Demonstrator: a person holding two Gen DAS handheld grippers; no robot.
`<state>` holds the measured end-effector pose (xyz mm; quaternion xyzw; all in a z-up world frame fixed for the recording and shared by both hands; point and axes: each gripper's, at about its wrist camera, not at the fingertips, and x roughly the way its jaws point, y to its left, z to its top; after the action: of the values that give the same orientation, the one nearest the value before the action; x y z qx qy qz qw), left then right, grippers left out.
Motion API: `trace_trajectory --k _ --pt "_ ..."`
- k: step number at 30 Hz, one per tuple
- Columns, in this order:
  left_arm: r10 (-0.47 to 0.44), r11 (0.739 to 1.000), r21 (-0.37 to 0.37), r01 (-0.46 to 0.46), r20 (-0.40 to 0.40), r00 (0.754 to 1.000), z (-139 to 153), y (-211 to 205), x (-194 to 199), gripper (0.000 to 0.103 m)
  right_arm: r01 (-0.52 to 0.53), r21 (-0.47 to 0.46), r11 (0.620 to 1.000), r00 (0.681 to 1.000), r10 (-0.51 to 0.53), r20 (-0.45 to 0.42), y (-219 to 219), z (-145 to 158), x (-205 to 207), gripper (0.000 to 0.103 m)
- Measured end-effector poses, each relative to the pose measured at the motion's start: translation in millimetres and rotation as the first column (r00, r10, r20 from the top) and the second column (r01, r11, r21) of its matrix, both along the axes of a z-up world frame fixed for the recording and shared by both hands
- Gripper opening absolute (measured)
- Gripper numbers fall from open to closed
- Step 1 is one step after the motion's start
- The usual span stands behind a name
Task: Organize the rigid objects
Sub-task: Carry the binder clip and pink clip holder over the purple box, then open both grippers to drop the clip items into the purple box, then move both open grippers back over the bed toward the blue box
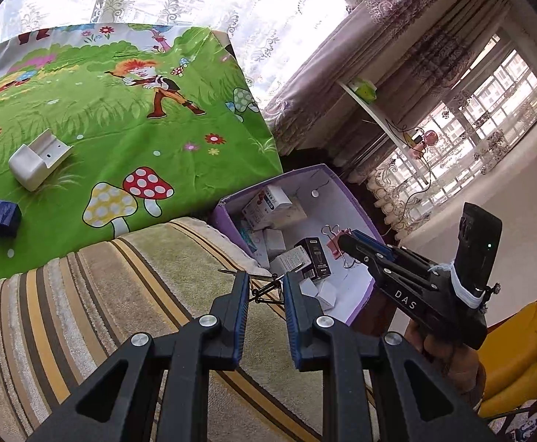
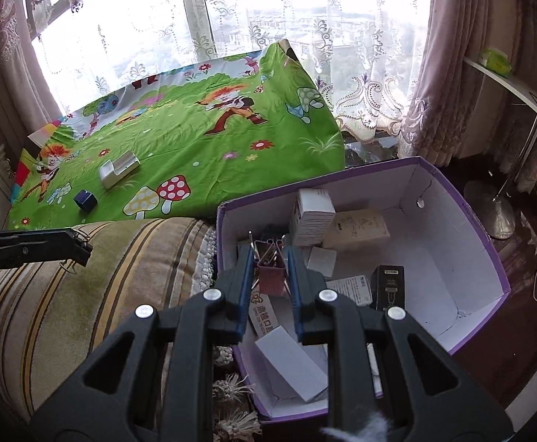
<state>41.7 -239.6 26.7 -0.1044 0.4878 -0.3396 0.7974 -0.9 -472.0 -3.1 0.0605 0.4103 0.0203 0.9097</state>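
My left gripper [image 1: 265,283] is shut on a small binder clip [image 1: 264,292]; only its wire handles show between the blue pads. It hangs over the striped cushion edge beside the purple box [image 1: 345,213]. My right gripper [image 2: 270,258] is shut on a pink binder clip [image 2: 270,279], held above the purple box [image 2: 445,243], which holds several small cartons. The left wrist view shows the right gripper [image 1: 342,241] and its pink clip [image 1: 334,246] over the box. At the left edge of the right wrist view, the left gripper [image 2: 84,248] is over the cushion.
A white holder [image 1: 38,164] and a blue cube [image 1: 1,217] lie on the green cartoon cloth [image 1: 121,129]. The striped cushion [image 2: 84,313] lies between the cloth and the box. A lamp base [image 2: 497,213] stands right of the box, with windows and curtains behind.
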Motion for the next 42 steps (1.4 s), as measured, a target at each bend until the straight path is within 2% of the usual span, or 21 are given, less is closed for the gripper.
trace_trajectory --k 8,15,17,18,19,21,34,42 --pt "-0.124 0.992 0.033 0.124 0.006 0.992 -2.4 -52.2 -6.4 0.020 0.088 -0.025 0.996 0.996 -0.088 -0.003 -31.0 1.1 -4.8 0.022" --pt "-0.190 0.981 0.032 0.190 0.000 0.982 -4.5 -77.4 -8.5 0.021 0.144 -0.055 0.988 0.989 -0.145 -0.007 -43.5 0.9 -7.8 0.022" --pt "-0.201 0.979 0.035 0.201 -0.006 0.980 -6.0 -80.8 -8.6 0.030 0.149 -0.055 0.987 0.989 -0.150 -0.015 -45.2 0.2 -7.7 0.023" --pt "-0.202 0.979 0.038 0.202 -0.008 0.979 -6.7 -81.2 -8.8 0.034 0.153 -0.055 0.987 0.988 -0.154 -0.020 -46.0 0.0 -7.5 0.029" --pt "-0.199 0.979 0.040 0.199 -0.010 0.980 -6.9 -81.1 -8.7 0.039 0.158 -0.054 0.986 0.987 -0.160 -0.025 -46.7 -0.7 -6.8 0.043" --pt "-0.184 0.982 0.035 0.185 -0.015 0.983 -6.2 -78.0 -7.6 0.041 0.170 -0.052 0.984 0.985 -0.171 -0.018 -47.0 -0.1 -8.0 0.061" --pt "-0.104 0.995 -0.005 0.104 -0.048 0.993 -6.0 -52.4 2.6 0.042 0.123 -0.044 0.991 0.992 -0.124 -0.020 -33.4 1.5 -7.1 0.074" --pt "0.003 1.000 -0.003 -0.003 -0.047 0.999 -4.0 -9.5 15.7 0.046 0.049 -0.050 0.998 0.998 -0.050 -0.027 -6.8 3.6 -1.0 0.078"
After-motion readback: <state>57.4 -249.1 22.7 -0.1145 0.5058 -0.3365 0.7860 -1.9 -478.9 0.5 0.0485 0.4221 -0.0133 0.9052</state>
